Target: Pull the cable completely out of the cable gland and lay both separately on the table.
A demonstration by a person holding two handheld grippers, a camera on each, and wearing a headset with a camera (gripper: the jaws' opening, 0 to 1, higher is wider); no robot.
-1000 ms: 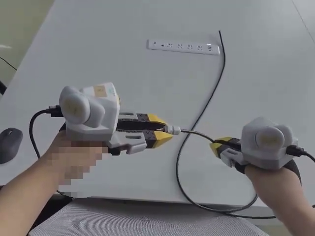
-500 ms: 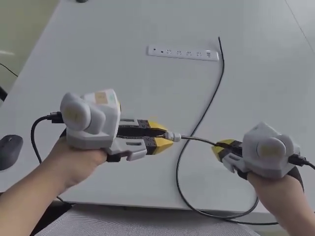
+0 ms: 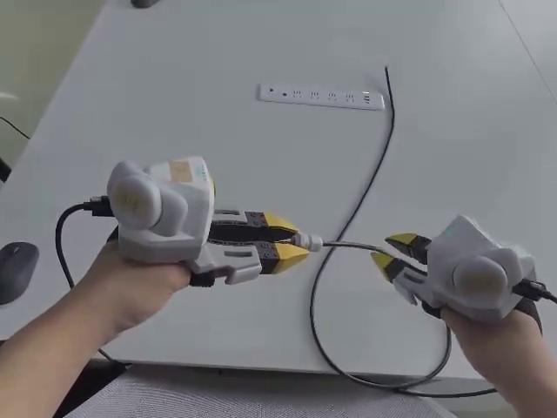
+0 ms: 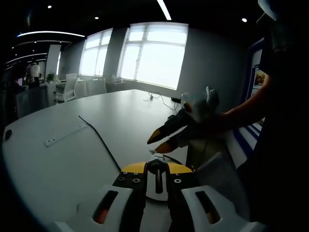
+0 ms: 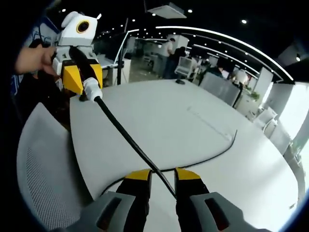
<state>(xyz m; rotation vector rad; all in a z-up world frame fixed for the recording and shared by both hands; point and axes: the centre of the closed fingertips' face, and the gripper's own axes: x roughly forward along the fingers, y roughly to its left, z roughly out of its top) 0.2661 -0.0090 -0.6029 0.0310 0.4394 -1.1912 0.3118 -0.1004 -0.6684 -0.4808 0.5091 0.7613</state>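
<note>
The left claw (image 3: 294, 242) is clamping the cable gland (image 3: 306, 241); the right claw (image 3: 393, 250) is gaping, the cable (image 3: 348, 246) passing between its jaws.

An open-plan office is indicated: a long white table (image 5: 183, 121), desk chairs (image 5: 212, 79) at two o'clock, ceiling light strips (image 4: 164, 9) at twelve.

Table (image 3: 218, 52) w/ pwr strip (image 3: 322, 96), black cable (image 3: 370, 187), mouse (image 3: 16, 270).
</note>
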